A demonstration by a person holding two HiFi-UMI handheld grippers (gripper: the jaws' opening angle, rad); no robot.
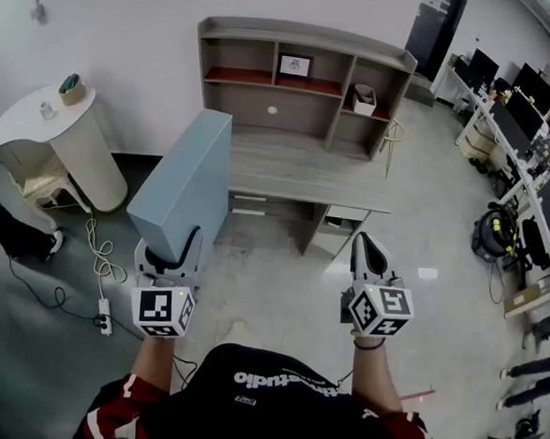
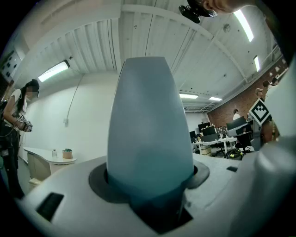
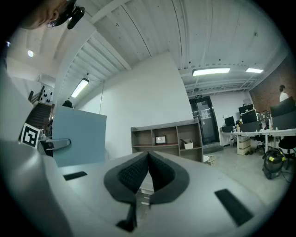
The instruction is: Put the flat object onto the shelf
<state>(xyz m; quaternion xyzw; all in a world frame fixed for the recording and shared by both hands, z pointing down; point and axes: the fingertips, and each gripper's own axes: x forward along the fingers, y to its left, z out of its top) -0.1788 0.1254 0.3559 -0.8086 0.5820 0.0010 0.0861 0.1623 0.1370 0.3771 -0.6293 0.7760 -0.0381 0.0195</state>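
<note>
The flat object [image 1: 185,184], one pale-blue panel, stands upright with its lower edge clamped in my left gripper [image 1: 175,258]. It is well short of the single shelf [image 1: 307,36], so the carry and the placing are both left to do. My right gripper [image 1: 367,255], the second of two, has its jaws pressed together on nothing, and the shelf already holds what look like one small frame [image 1: 295,65] and one box [image 1: 363,99].
</note>
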